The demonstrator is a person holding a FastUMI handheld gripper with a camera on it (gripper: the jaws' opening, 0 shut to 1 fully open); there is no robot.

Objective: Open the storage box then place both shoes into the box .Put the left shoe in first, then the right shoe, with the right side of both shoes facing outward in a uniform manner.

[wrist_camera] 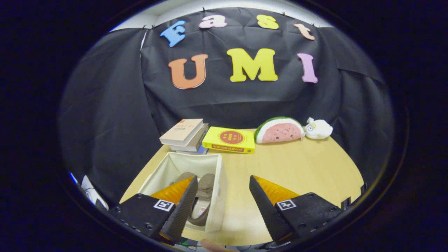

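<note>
The gripper [222, 196] hangs above the near part of the wooden surface [301, 168] with its fingers spread wide and nothing between them; it is released, holding no shoe. The storage box [218, 196], a pale fabric bin with no lid on it, stands open near the left edge of the surface, and the left finger [183, 206] overlaps its right wall in this view. Inside lies brown footwear [204, 187], partly hidden behind that finger; whether it is one shoe or both, and which side faces outward, cannot be told from here.

Along the far edge of the surface sit a stack of books [185, 134], a yellow book [229, 140], a watermelon plush [278, 130] and a small white plush [317, 128], all well apart from the box.

Judging by the open fingers and the filled box, the task looks close to done or done. The risks from here are few but real. The box walls are soft, so a finger dragging across the rim could tip or slide the box towards the left edge. If a second shoe still has to go in, it could push the first one round and spoil the uniform facing. Reaching back in to correct a shoe could catch a finger on its collar and lift it out.
</note>
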